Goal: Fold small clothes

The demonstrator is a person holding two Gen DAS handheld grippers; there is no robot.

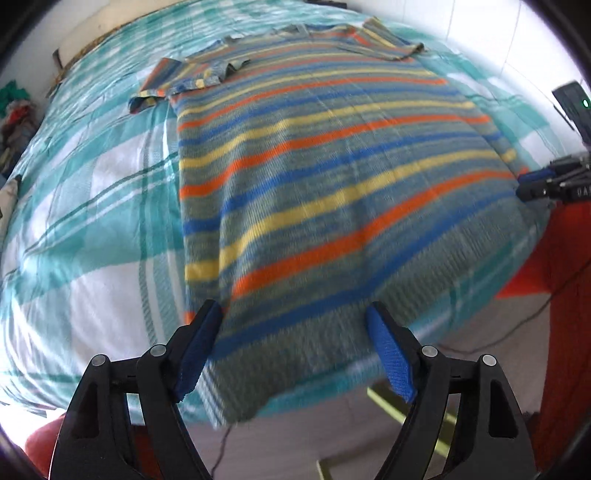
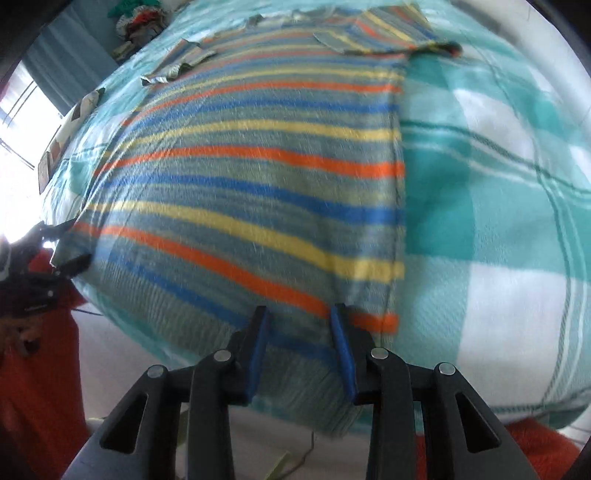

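Material: a soft knitted fabric with thin ribs, in grey-green with orange, yellow and blue stripes. This is the striped shirt (image 1: 332,177), and it looks light and limp, not stiff at all.
Place: the shirt lies spread flat on the bed (image 1: 92,221), over a teal and white checked cover. Its hem reaches the near edge of the bed and hangs a little over it. The collar points to the far edge.
Sleeves: both short sleeves are turned inward on the chest. The sleeve at the right (image 2: 384,33) lies rather flat, the sleeve at the left (image 1: 192,77) is crumpled.
Left gripper (image 1: 295,350): the jaws are spread wide above the hem, near one bottom corner. Nothing is pinched between them.
Right gripper (image 2: 299,350): the jaws are partly apart, over the hem near the other bottom corner and just inside the side seam. I see the cloth behind the pads, but no fold is caught in them.
Handling, as I judge: the cloth will sag and follow any pull, so one grip alone would drag it out of shape. It is not fragile, and the knit should not slip from the blue pads.
Where to take hold: the two hem corners at the near edge of the bed, each pinched through both layers.
Risk: the crumpled sleeve may shift when the hem is lifted.
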